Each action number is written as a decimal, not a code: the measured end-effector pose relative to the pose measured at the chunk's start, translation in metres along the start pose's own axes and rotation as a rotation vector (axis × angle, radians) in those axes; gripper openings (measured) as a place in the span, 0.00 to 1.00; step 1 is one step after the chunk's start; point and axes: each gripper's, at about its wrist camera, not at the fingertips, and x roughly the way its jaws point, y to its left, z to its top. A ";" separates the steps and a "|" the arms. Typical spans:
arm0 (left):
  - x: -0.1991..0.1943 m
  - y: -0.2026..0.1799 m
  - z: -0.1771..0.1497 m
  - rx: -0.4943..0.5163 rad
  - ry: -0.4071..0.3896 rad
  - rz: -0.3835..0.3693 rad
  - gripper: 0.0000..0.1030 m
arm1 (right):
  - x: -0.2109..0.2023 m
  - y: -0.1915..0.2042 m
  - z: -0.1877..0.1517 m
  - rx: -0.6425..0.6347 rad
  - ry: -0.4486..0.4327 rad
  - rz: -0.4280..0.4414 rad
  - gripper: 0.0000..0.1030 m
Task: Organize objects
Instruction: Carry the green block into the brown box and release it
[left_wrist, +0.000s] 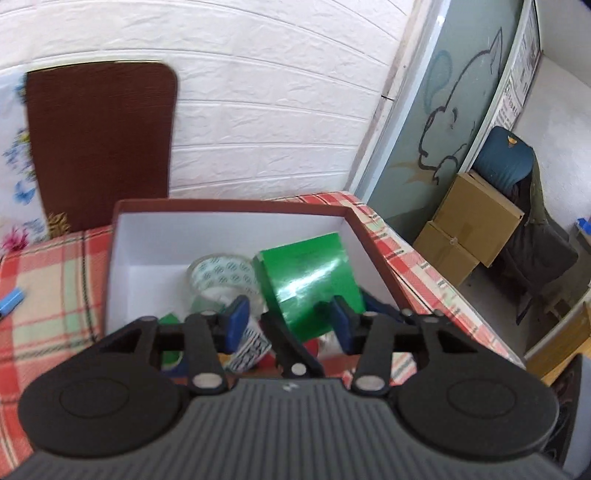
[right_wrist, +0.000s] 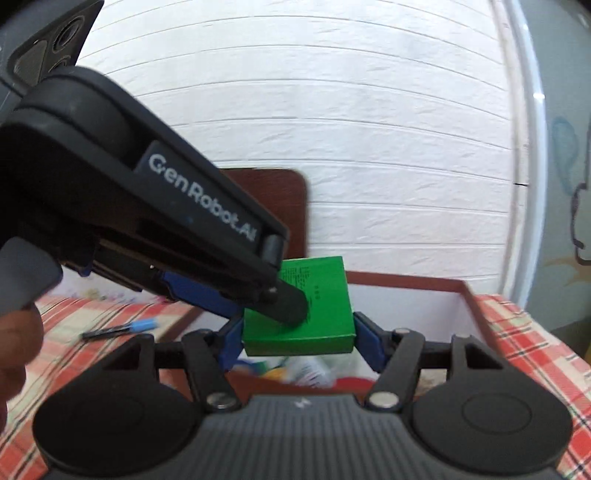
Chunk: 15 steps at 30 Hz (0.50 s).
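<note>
The task looks well along: a tape roll (left_wrist: 221, 275) already lies in the box (left_wrist: 229, 225) beyond the left gripper's (left_wrist: 290, 321) spread fingers, the right gripper (right_wrist: 298, 334) pinches the green box (right_wrist: 314, 302) between its fingers above it, and a blue-capped pen (right_wrist: 122, 329) waits on the desk (right_wrist: 524, 339).

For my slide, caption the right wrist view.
Right gripper holds a green box over the storage box as the left gripper reaches in.

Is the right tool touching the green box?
Touching. The right wrist view shows the right tool with both blue fingers pressed against the green cardboard box's sides.
</note>
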 end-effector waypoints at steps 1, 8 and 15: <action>0.008 -0.005 0.000 0.021 0.001 0.042 0.53 | 0.008 -0.006 -0.002 -0.014 -0.005 -0.045 0.67; -0.002 0.002 -0.016 0.064 -0.043 0.178 0.61 | 0.010 -0.026 -0.024 0.022 0.029 -0.089 0.77; -0.030 0.013 -0.025 0.045 -0.041 0.273 0.61 | -0.019 -0.018 -0.036 0.071 0.031 -0.062 0.77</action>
